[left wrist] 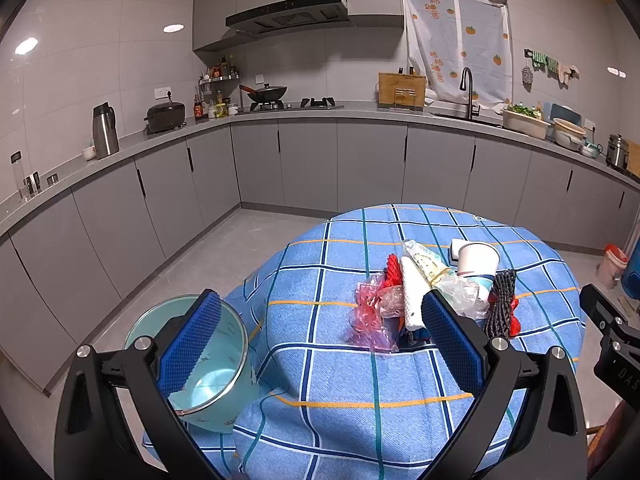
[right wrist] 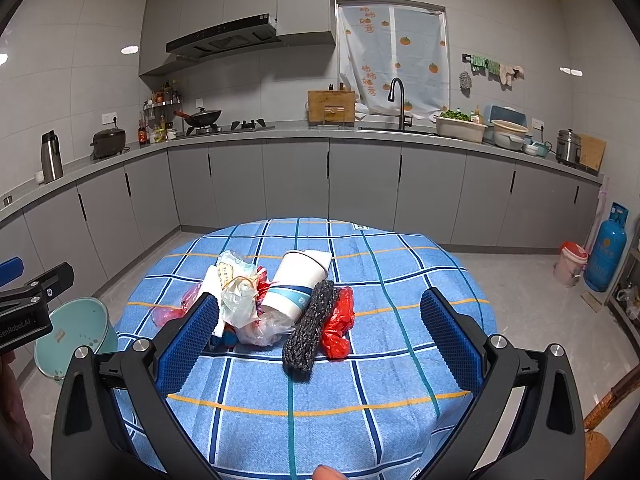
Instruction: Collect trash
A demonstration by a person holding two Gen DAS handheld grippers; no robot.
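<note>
A heap of trash lies mid-table on the blue checked cloth: a white paper cup on its side, a dark grey knitted strip, a red plastic bag, clear plastic wrappers and a pink bag. The same cup and grey strip show in the left wrist view. A pale green bin stands on the floor at the table's left edge. My left gripper is open, near the bin and short of the heap. My right gripper is open, with the heap just ahead.
Grey kitchen cabinets and a counter run along the far walls, with a stove, sink and pots. A blue gas cylinder and a small red-lidded bucket stand on the floor at the right. A wicker chair edge shows lower right.
</note>
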